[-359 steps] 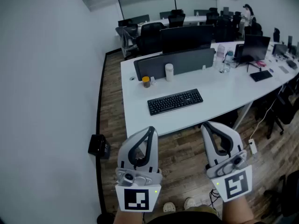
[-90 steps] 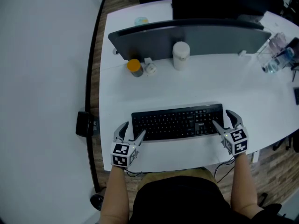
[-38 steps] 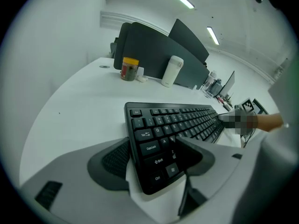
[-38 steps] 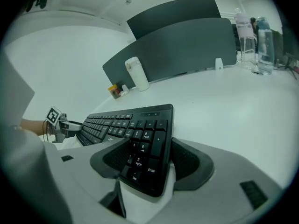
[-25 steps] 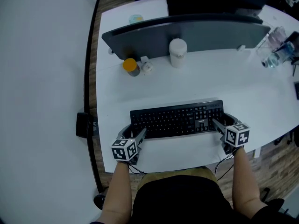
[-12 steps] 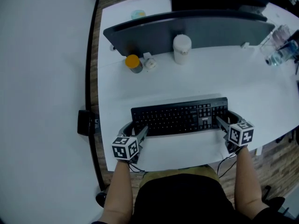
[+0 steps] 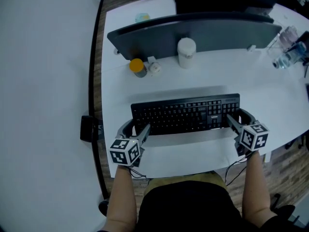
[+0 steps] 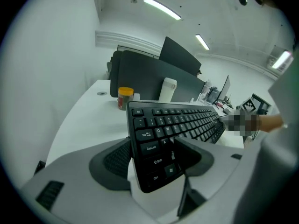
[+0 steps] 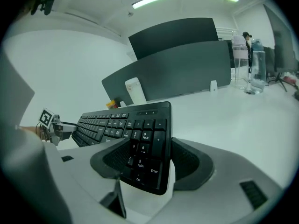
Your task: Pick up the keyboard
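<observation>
The black keyboard [image 7: 186, 114] hangs level just above the white desk [image 7: 193, 79], its shadow lying on the desk beneath it. My left gripper [image 7: 135, 128] is shut on the keyboard's left end, one jaw over the keys and the other under the case, as the left gripper view shows [image 8: 152, 157]. My right gripper [image 7: 236, 118] is shut on the number-pad end, seen close in the right gripper view [image 9: 142, 164]. In each gripper view the keyboard [image 8: 168, 125] [image 9: 135, 139] runs away toward the other gripper.
Behind the keyboard stand an orange-lidded jar [image 7: 137, 67], a small white object [image 7: 154, 67] and a white cylinder [image 7: 186, 52], in front of a grey divider screen [image 7: 193, 33]. Bottles [image 7: 289, 47] stand at the far right. A black box [image 7: 89, 128] sits on the floor at the left.
Both grippers have risen with the keyboard between them. It has left the desk, looks larger in the head view, and its shadow now shows beyond it.
</observation>
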Tool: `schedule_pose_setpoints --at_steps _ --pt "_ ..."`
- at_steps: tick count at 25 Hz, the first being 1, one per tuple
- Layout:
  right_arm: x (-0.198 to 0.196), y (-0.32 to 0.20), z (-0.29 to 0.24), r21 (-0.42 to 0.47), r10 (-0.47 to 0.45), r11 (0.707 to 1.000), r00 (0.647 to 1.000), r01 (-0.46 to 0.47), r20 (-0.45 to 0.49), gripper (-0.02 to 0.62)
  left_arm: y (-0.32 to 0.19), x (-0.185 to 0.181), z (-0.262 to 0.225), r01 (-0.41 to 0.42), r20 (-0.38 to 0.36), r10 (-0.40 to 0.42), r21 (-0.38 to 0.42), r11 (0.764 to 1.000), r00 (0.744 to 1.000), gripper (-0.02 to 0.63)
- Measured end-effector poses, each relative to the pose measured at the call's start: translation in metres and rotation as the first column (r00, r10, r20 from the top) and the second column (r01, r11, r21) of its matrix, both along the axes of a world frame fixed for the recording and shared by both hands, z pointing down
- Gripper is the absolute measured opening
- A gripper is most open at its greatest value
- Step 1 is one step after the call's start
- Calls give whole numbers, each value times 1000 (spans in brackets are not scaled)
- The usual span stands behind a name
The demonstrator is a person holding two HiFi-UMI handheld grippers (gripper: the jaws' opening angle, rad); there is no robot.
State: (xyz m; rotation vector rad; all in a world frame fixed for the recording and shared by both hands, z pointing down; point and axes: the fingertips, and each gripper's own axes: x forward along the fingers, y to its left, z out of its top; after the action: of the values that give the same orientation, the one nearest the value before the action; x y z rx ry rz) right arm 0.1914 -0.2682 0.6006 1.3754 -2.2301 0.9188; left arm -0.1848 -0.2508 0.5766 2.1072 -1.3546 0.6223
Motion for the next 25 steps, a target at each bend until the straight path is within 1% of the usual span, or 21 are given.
schedule_pose_setpoints --at_steps 7,13,19,25 --pt "4 -16 -42 105 -1 995 1000 0 6 293 -15 4 -43 1 9 -2 108 994 1000 291" --pt "5 -23 -82 199 -8 980 1000 9 -7 293 -19 4 -77 4 36 -11 181 983 999 293" --pt "16 -30 -127 261 -12 965 1000 7 19 293 -24 17 -133 -6 70 -13 265 964 997 293" --pt "20 -33 -172 345 -19 939 1000 9 24 293 -24 21 -179 -3 82 -27 349 937 996 293"
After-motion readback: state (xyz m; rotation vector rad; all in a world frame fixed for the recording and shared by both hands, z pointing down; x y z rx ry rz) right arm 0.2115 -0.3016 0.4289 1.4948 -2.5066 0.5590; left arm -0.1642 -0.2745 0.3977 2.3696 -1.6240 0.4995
